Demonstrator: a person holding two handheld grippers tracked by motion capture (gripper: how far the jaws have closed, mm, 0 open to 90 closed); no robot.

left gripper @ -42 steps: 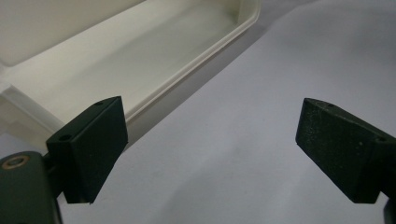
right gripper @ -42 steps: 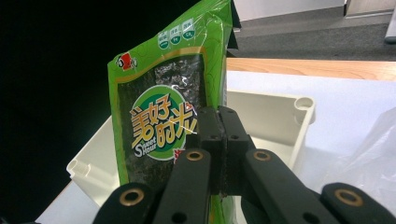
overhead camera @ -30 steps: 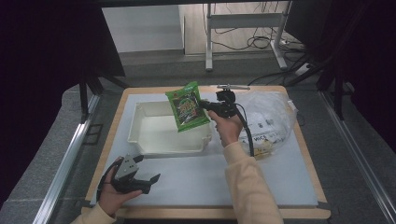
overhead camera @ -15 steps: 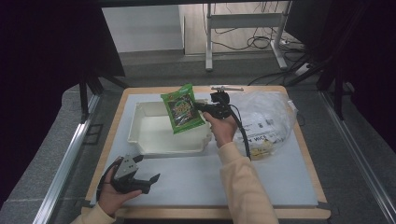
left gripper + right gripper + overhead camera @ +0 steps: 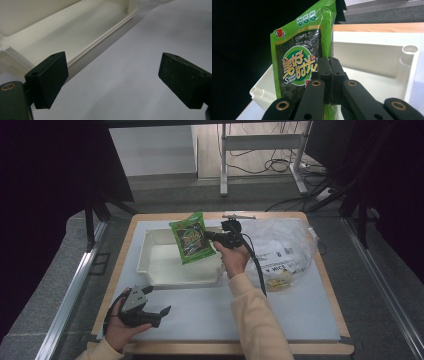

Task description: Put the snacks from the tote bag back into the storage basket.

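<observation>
Leftward over the white tray [image 5: 150, 265] went the snack packet [image 5: 190, 237], clamped in the right hand-held gripper [image 5: 212, 236].

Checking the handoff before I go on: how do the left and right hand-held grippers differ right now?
The left hand-held gripper has its jaws wide apart and holds nothing; the right hand-held gripper is shut on the green snack packet. The left sits low near the table's front edge; the right is raised over the white tray. Both have black jaws.
</observation>
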